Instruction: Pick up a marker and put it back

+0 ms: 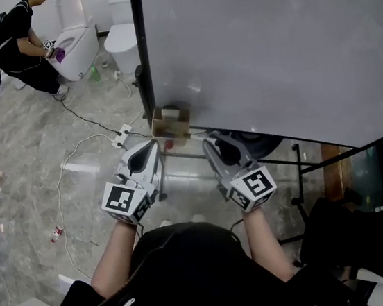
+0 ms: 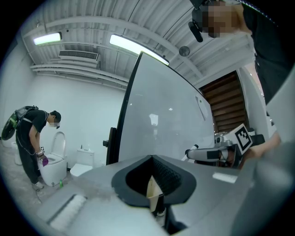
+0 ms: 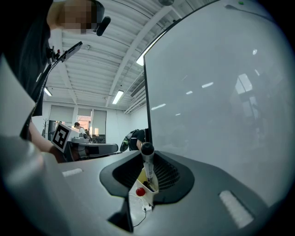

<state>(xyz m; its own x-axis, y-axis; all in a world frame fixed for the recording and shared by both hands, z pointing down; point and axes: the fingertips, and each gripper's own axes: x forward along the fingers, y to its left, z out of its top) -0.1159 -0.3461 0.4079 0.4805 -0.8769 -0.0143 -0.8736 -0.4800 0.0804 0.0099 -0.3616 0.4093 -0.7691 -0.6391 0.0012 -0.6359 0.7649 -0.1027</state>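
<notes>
1. My right gripper is clamped on the marker. The marker stands upright between the jaws, long axis 12 to 6, black cap at 12.
2. In the head view the cardboard box, at the foot of the whiteboard, lies at about 10 o'clock from that gripper. In the right gripper view it sits just beyond the marker's 6 o'clock end.
3. My left gripper has its jaws slightly apart with nothing in them. It sits at the box's 7 o'clock, a little nearer, but I judge the return falls to the right.
</notes>
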